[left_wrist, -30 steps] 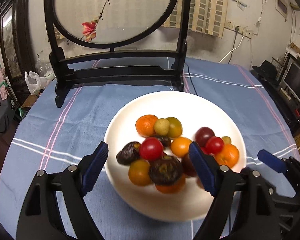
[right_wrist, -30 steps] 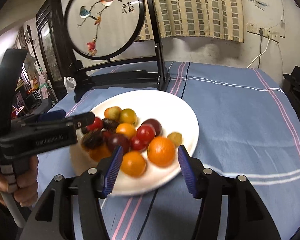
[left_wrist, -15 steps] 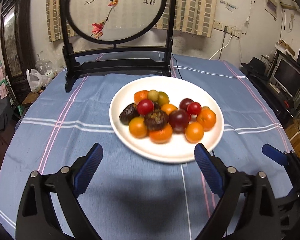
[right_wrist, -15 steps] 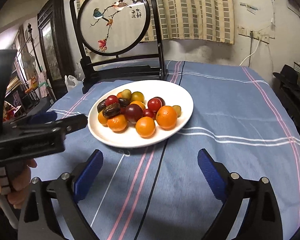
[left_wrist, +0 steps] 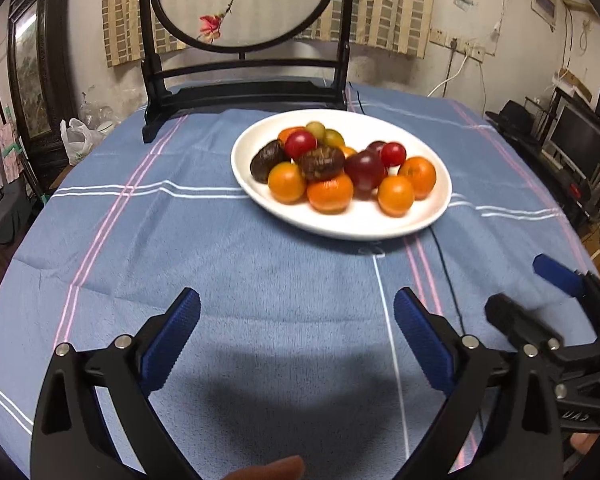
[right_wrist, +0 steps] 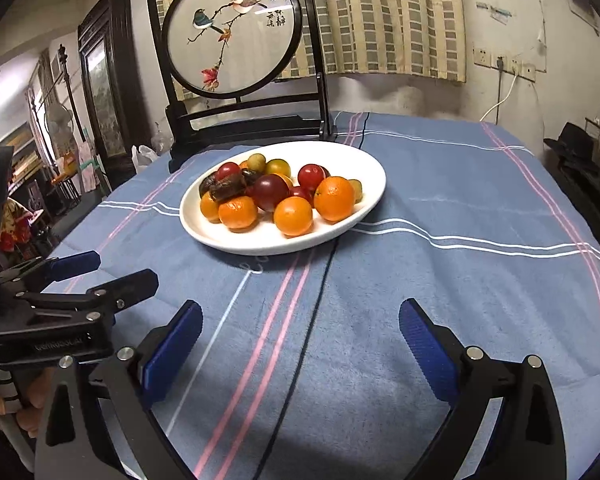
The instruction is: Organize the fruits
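A white plate (left_wrist: 340,232) (right_wrist: 284,246) on the blue striped tablecloth (left_wrist: 220,264) holds a pile of small fruits: orange mandarins (left_wrist: 330,196) (right_wrist: 334,198), red tomatoes (left_wrist: 300,142), a dark red one (right_wrist: 270,192), greenish ones and dark brown wrinkled ones (left_wrist: 324,162). My left gripper (left_wrist: 296,304) hovers over bare cloth well short of the plate, its jaws opening with nothing between them. My right gripper (right_wrist: 300,312) is also back from the plate, jaws opening wide and empty. Each gripper shows at the edge of the other's view: the right gripper (left_wrist: 518,286), the left gripper (right_wrist: 122,268).
A black wooden stand with a round embroidered bird panel (left_wrist: 244,32) (right_wrist: 236,40) rises behind the plate. A thin black cable (left_wrist: 444,264) runs over the cloth from the plate toward me. A monitor (left_wrist: 580,140) sits beyond the table's right edge, a plastic bag (left_wrist: 76,136) beyond the left.
Both grippers have drawn back from the plate, which now lies farther away in both views. Both sets of jaws have spread wider, the right ones most.
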`<state>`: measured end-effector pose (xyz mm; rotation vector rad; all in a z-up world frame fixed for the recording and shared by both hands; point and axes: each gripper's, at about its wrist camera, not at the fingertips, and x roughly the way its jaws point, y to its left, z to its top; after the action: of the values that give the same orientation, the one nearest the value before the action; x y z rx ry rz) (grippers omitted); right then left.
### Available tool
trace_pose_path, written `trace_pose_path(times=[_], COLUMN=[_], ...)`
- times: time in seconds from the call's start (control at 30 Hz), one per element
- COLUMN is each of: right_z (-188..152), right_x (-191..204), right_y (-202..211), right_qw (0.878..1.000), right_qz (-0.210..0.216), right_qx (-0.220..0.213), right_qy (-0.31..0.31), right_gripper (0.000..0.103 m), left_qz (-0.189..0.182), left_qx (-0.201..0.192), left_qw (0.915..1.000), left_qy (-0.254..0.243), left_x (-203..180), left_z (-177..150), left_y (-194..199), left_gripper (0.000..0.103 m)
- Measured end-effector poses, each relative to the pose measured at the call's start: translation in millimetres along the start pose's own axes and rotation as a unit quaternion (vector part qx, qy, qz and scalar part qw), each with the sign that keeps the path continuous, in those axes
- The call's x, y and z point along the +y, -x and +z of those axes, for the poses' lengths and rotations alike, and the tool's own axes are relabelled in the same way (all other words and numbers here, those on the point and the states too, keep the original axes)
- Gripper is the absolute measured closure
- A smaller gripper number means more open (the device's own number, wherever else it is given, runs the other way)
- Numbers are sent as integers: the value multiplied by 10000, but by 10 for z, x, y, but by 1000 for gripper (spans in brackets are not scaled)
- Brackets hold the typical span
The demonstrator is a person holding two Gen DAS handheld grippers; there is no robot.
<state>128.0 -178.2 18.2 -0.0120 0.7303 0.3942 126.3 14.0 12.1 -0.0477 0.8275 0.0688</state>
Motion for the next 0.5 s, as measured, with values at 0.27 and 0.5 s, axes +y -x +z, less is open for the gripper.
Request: trace_pose_path(times=[0.27, 0.5], right_z=[-50, -102], right_x=[-52, 40], right_y=[-54, -68], right_qw=[9997, 9992], right_qz=[-4, -192], right_qx=[212, 309], right_qy=[-142, 183], right_gripper=[4, 4], left_qz=[74, 15], left_qx=[6, 8], left_qw=[9999, 9998], left_qy=[-123, -174], left_x=[-9, -23], left_z=[-98, -160], left_y=[-129, -156], left_gripper=[7, 7])
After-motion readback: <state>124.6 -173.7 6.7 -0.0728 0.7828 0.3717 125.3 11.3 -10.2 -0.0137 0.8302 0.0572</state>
